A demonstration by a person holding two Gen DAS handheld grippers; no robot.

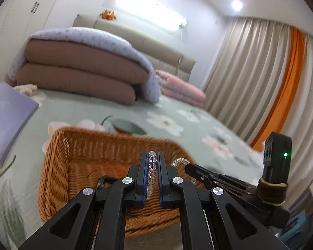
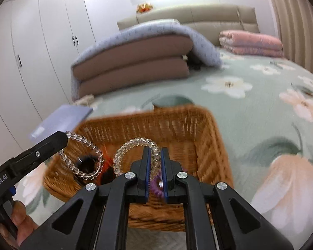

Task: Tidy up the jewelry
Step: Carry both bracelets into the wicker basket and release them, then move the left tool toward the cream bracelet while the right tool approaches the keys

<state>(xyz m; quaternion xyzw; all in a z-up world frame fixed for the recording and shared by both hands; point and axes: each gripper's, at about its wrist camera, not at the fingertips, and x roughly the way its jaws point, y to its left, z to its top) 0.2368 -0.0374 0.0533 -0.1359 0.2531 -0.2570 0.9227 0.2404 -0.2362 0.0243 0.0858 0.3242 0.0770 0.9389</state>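
Observation:
A brown wicker basket (image 1: 58,166) (image 2: 204,137) sits on the flowered bed cover. Over it, my left gripper (image 1: 152,154) is shut on a clear round-bead bracelet (image 1: 152,164). From the right wrist view that bracelet (image 2: 83,162) hangs as a loop from the left gripper (image 2: 63,136). My right gripper (image 2: 155,150) is shut on a clear coil-like bracelet (image 2: 131,143), which arches up to the left of its fingers. In the left wrist view the right gripper (image 1: 188,166) is at the right with the coil bracelet (image 1: 178,161) at its tip. A purple piece (image 2: 155,184) and an orange-and-black piece (image 2: 94,164) lie in the basket.
A purple book (image 1: 8,116) (image 2: 62,120) lies left of the basket. Folded quilts (image 1: 79,77) and a pink one (image 1: 183,89) are stacked farther back on the bed. Curtains (image 1: 250,73) hang on the right, wardrobe doors (image 2: 41,52) stand on the left. A hand (image 2: 20,218) holds the left gripper's handle.

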